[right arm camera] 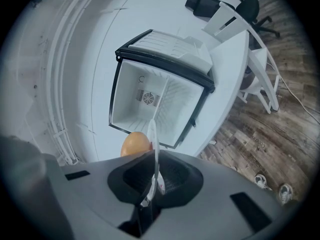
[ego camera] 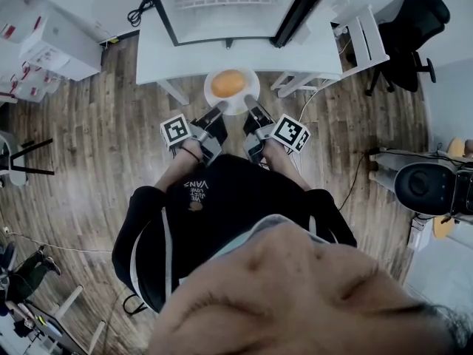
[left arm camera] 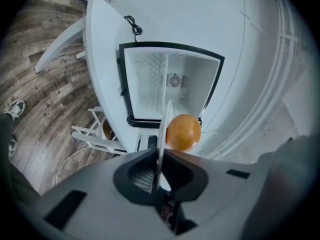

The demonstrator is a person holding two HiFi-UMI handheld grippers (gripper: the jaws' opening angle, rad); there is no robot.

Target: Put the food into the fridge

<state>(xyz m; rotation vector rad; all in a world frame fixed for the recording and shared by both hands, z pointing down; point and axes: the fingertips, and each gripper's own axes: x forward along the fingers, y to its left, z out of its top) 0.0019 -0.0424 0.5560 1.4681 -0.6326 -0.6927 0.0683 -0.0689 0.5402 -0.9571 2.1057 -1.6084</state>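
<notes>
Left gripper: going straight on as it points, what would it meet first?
Likely the open fridge, straight ahead past the plate the left gripper clamps, with orange food on it; depth unclear.

Wood-grain floor (ego camera: 96, 146); smooth white plate (ego camera: 236, 103)

The food (ego camera: 228, 83) lay on a plate (ego camera: 253, 87), which hung just near of the open fridge (ego camera: 222, 17). The left gripper (ego camera: 219, 111) pinched the plate's left rim and the right gripper (ego camera: 250, 103) its right rim. The fridge stood on a table (ego camera: 151, 58). An office chair (ego camera: 414, 28) stood at the far right.
</notes>
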